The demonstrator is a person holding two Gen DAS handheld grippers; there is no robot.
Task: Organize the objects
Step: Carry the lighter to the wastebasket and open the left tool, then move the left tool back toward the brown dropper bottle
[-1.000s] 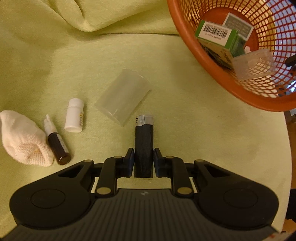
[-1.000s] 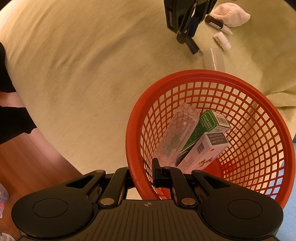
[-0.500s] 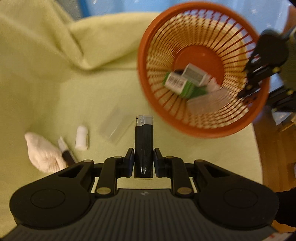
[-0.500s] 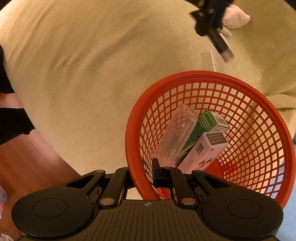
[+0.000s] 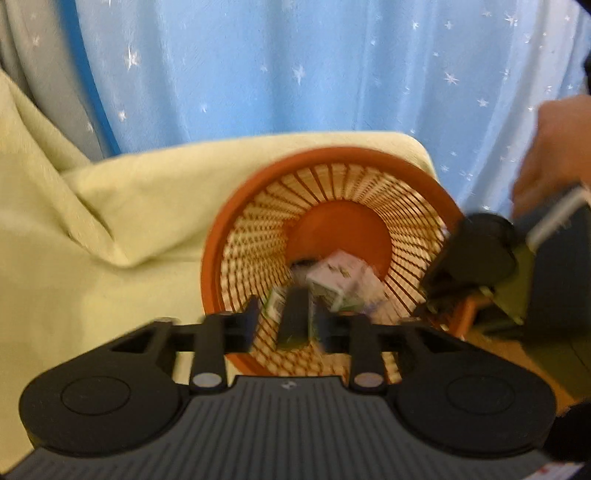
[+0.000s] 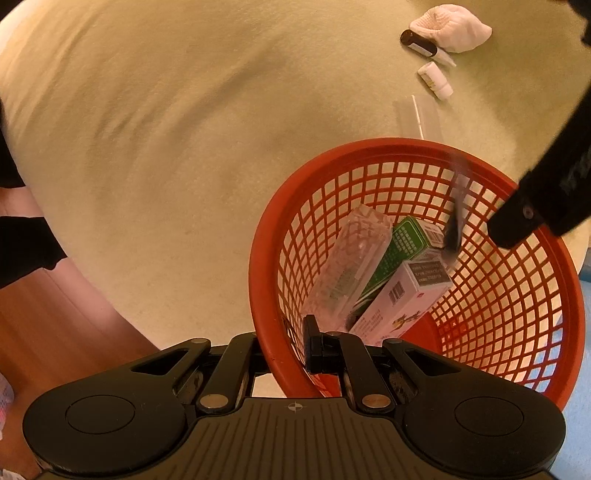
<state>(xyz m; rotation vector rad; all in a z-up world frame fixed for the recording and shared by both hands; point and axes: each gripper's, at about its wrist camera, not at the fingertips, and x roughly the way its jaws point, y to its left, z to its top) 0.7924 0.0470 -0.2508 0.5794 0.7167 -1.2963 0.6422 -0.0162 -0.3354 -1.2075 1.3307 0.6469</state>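
An orange mesh basket [image 5: 221, 236] [image 6: 266, 229] stands on the yellow-green cloth. My left gripper [image 5: 289, 310] hangs over it with its jaws opening. The black lighter [image 5: 293, 321] sits loose between them, with a gap on each side. In the right wrist view the lighter [image 6: 455, 221] is a blurred dark streak inside the basket, below the left gripper [image 6: 517, 225]. My right gripper [image 6: 284, 347] is shut on the basket's near rim. Inside lie a green box [image 6: 406, 240], a white box [image 6: 402, 299] and a clear plastic case [image 6: 351, 266].
On the cloth beyond the basket lie a clear plastic cup [image 6: 417, 114], a white bottle [image 6: 436, 79], a brown dropper bottle [image 6: 419, 42] and a white cloth bundle [image 6: 452, 27]. A blue starred curtain [image 5: 295, 74] hangs behind. Wooden floor shows at the left edge.
My left gripper rose from the cloth with the lighter and swung over the basket. Its jaws have parted and the lighter has come loose. The right gripper and the basket kept still.
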